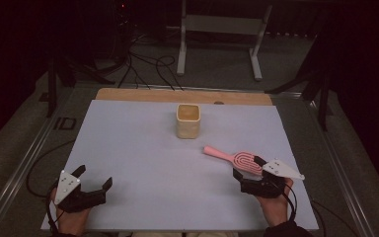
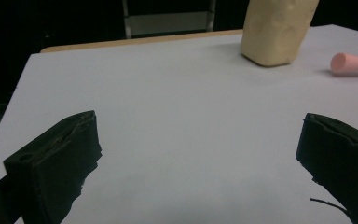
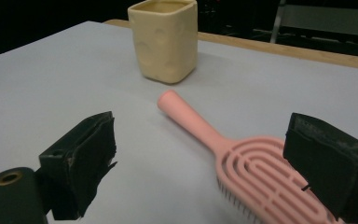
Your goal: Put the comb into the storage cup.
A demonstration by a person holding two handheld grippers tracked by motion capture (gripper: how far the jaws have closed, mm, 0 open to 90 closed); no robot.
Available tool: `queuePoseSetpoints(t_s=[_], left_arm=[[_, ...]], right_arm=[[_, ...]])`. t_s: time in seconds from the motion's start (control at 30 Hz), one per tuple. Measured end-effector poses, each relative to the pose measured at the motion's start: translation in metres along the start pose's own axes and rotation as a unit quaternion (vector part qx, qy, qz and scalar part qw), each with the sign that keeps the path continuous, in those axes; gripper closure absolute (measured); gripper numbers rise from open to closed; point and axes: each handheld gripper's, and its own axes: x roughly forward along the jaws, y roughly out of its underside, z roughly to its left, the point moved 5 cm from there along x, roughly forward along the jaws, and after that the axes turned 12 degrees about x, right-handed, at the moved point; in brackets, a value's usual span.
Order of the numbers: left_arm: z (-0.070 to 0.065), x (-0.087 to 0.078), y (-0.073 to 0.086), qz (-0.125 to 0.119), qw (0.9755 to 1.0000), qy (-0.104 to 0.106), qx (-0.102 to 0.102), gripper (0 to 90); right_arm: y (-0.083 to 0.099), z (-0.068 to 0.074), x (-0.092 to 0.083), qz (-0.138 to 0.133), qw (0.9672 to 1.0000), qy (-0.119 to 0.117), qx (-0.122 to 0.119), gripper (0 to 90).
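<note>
Pink hairbrush lay flat on the white table cover, bristles down, its handle pointing toward the cream square cup that stood upright near the far edge. Right gripper sat at the brush's head end, jaws spread; in the right gripper view the brush head lay between them, just beside the right-hand jaw, not pinched. Left gripper rested at the near left of the cover, well apart from the brush, jaws spread wide over bare cover.
</note>
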Motion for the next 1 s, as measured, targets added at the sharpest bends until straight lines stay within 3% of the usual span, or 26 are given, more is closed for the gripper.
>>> queuePoseSetpoints(t_s=[0.4, 1.0], left_arm=[[0.0, -0.001, 0.0, -0.002, 0.9999, -0.009, 0.005, 0.2], [0.003, -0.003, 0.001, -0.005, 0.9998, -0.019, -0.006, 0.3]], right_arm=[[-0.022, 0.009, 0.021, 0.012, 0.9999, 0.002, 0.003, 8.9], [-0.042, 0.016, 0.053, 0.044, 0.999, 0.009, -0.001, 8.9]])
